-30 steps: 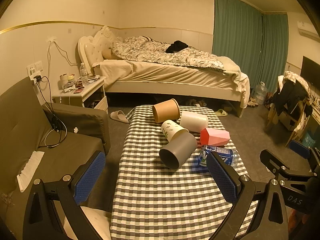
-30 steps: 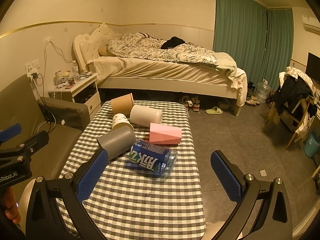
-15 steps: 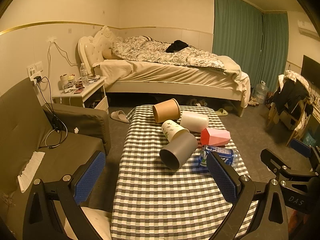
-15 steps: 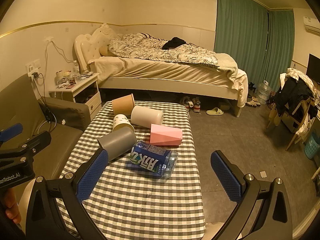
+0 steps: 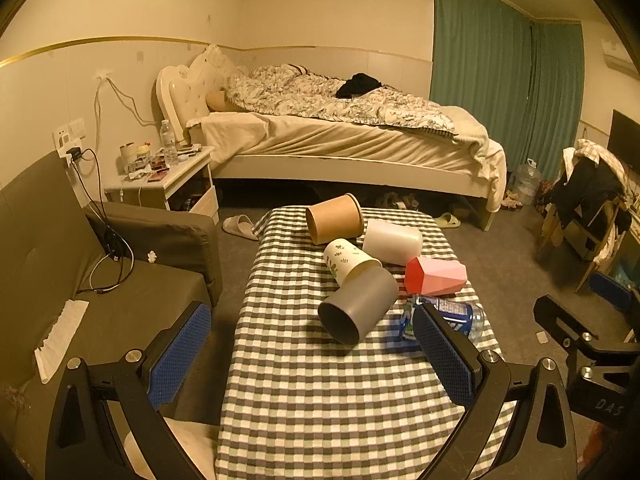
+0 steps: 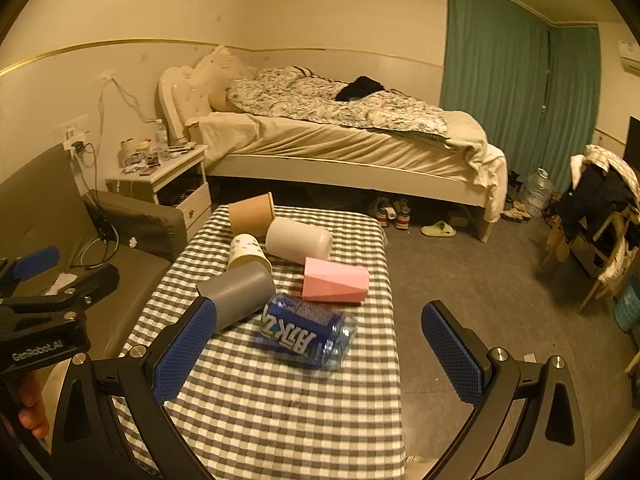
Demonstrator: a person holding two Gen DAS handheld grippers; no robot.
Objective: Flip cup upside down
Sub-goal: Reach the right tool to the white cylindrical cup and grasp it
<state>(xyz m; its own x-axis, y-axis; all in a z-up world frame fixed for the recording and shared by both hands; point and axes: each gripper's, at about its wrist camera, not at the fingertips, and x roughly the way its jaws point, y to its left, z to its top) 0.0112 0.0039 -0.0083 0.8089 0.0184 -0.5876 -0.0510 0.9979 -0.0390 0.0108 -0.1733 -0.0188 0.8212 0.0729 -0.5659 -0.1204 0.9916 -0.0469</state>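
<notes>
While both claws, left claw (image 5: pixel 310 354) and right claw (image 6: pixel 318 344), hover spread wide and empty, the grey cup (image 5: pixel 357 305) lies sideways mid-surface, so approach seems underway, calling for a grasp across its wall.

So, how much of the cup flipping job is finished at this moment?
Nothing looks done. All the cups lie on their sides on the checked table: the brown cup, white cup, patterned paper cup, grey cup, pink cup and blue-labelled clear cup. In hand: nothing; the left gripper and right gripper are open above the table. Grasping and turning remain.
</notes>
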